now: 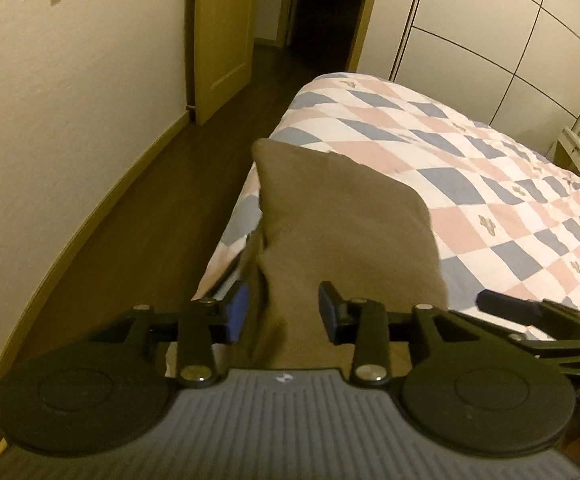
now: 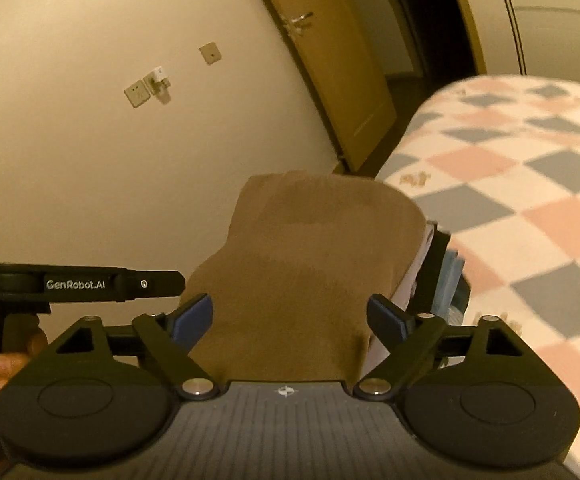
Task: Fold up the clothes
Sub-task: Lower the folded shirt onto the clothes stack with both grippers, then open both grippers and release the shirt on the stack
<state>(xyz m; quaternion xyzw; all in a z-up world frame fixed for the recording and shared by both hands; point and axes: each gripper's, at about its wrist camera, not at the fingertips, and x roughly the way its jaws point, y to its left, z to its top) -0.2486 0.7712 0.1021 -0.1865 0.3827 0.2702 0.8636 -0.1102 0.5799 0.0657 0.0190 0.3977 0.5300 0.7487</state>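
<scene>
A folded brown garment (image 1: 341, 216) lies at the near corner of the bed (image 1: 469, 168), on a pink-and-blue checked quilt. The left gripper (image 1: 284, 312) and right gripper (image 2: 288, 320) both have fingers spread apart either side of the cloth, not pinching it. An open door (image 1: 220, 32) stands beyond.

Brown cloth (image 2: 309, 272) lies between the right tongs' (image 2: 290, 320) spread fingers.

Brown folded garment (image 1: 341, 216), bed-edge
</scene>
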